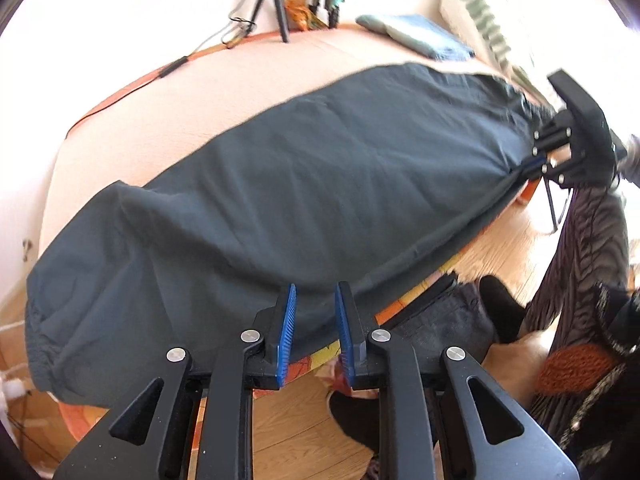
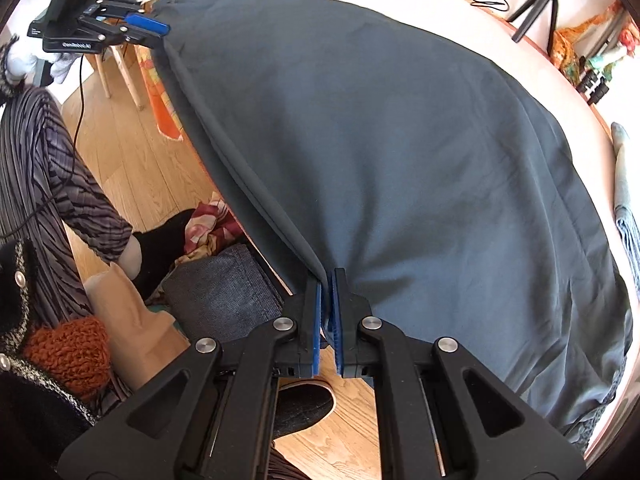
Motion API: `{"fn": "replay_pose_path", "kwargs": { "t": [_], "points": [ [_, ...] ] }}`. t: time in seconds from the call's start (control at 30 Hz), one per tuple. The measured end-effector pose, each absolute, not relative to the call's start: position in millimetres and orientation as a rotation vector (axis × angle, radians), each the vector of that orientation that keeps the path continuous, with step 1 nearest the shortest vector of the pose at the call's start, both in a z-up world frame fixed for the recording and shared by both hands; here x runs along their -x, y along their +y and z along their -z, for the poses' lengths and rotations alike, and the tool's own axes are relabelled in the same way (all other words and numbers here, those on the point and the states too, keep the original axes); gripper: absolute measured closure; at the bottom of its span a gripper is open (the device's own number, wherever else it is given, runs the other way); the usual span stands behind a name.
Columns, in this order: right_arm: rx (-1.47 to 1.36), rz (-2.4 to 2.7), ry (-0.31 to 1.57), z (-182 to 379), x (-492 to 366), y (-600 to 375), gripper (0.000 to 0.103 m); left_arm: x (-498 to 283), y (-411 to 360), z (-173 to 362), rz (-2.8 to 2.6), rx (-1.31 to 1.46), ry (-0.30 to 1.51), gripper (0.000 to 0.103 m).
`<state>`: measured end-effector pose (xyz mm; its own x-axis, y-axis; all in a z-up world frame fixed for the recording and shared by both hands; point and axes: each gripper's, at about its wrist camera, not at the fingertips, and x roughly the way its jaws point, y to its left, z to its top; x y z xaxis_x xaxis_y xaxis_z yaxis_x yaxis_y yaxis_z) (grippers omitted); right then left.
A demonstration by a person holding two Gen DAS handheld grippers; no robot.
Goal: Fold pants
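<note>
The dark teal pants [image 1: 304, 184] lie spread lengthwise across a desk [image 1: 192, 92] with a pale peach top, with their near edge hanging a bit over the side toward the person.

In the left wrist view, the left gripper [image 1: 316, 332] has its blue pads [image 1: 287, 332] parted a little, with the pants' edge just beyond the tips. Nothing looks pinched between them there. The right wrist view shows that same gripper [image 2: 154, 34] from the side, way up at the far corner of the fabric. From that angle the blue tip sits right against the cloth edge, and I honestly can't tell if it's touching.

The right gripper [image 2: 328, 312] is closed down tight on a fold of the pants' edge, with fabric bunching up from between the pads. In the left view it [image 1: 538, 164] is at the far end, biting the cloth.

Only the left view shows the folded blue-green fabric [image 1: 416, 34] at the back of the desk. Both views catch a small tripod [image 2: 538, 4]. The right view shows a red-patterned cloth [image 2: 212, 232] on the wooden floor [image 2: 132, 160] below.
</note>
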<state>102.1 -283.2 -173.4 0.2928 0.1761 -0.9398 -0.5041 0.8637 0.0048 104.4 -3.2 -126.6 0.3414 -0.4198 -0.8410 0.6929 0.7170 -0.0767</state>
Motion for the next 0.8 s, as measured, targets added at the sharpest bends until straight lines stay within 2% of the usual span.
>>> {"fn": "replay_pose_path", "kwargs": {
  "t": [0.07, 0.13, 0.2, 0.23, 0.47, 0.63, 0.67, 0.73, 0.8],
  "points": [
    [0.27, -0.47, 1.199, 169.8, -103.2, -287.7, 0.095, -113.3, 19.9, 113.3, 0.698, -0.201, 0.971, 0.083],
    [0.245, -0.468, 1.175, 161.5, -102.3, -290.1, 0.088, -119.5, 46.4, 99.5, 0.651, -0.073, 0.943, 0.077],
    [0.214, -0.469, 1.151, 151.6, -101.6, -292.3, 0.072, -125.6, 76.5, 90.3, 0.597, 0.055, 0.923, 0.075],
    [0.191, -0.468, 1.13, 145.6, -101.2, -293.9, 0.07, -127.9, 89.8, 87.7, 0.567, 0.103, 0.921, 0.075],
    [0.014, -0.44, 1.022, 111.0, -104.5, -307.1, 0.069, -136.1, 170.3, 93.2, 0.378, 0.408, 0.886, 0.075],
    [-0.029, -0.347, 0.966, 91.6, -131.8, -333.9, 0.065, -138.1, 196.3, 107.4, 0.321, 0.506, 0.878, 0.075],
    [-0.058, -0.326, 0.962, 88.2, -141.8, -347.6, 0.062, -138.6, 197.2, 110.3, 0.319, 0.515, 0.882, 0.075],
    [-0.131, -0.287, 0.957, 84.8, -169.3, -379.8, 0.05, -141.0, 192.3, 117.0, 0.313, 0.513, 0.896, 0.075],
    [-0.179, -0.224, 0.955, 89.4, -199.4, -410.2, 0.047, -143.1, 177.1, 122.0, 0.339, 0.501, 0.922, 0.075]
  ]
}}
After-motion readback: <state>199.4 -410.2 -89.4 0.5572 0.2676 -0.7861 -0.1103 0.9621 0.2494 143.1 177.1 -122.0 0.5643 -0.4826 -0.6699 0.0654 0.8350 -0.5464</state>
